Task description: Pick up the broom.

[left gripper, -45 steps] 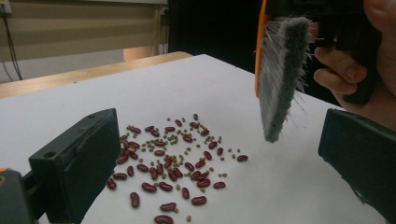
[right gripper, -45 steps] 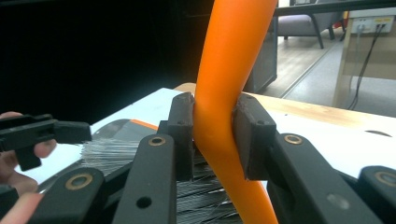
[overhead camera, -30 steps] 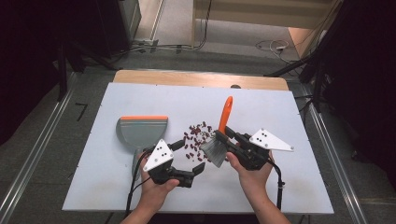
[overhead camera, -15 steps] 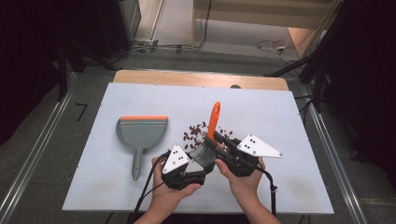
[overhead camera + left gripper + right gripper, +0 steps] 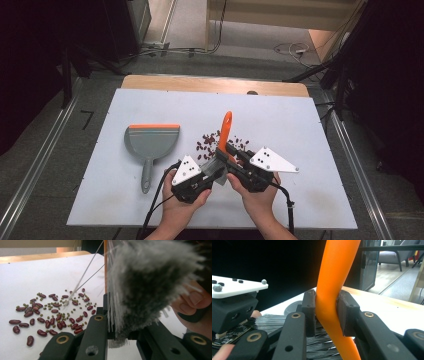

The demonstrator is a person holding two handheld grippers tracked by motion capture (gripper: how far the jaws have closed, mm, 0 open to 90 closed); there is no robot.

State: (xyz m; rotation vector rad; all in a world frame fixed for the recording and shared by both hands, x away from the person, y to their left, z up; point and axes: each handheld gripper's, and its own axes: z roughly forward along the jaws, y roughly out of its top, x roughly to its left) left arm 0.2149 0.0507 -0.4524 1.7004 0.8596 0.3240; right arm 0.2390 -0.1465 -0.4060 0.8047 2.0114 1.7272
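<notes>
Evidently nothing has been swept up so far: the red kidney beans (image 5: pixel 212 144) and small green beans (image 5: pixel 58 305) lie scattered on the white table (image 5: pixel 300 120), just beyond the two grippers, and the grey dustpan (image 5: pixel 150 145) with its orange lip sits to the left of them, apart and with no beans in it as far as the high view shows. The right gripper (image 5: pixel 326 312) pinches the brush's orange handle (image 5: pixel 335 277) between its pads, the handle pointing up and away. The left gripper (image 5: pixel 192 176) is close against the brush's grey bristles (image 5: pixel 147 282); its jaws reach up around the bristle end, but whether they press on it I cannot tell. Judging by this, a sweeping job would be at its start, with gathering the beans and moving them to the dustpan all left.
</notes>
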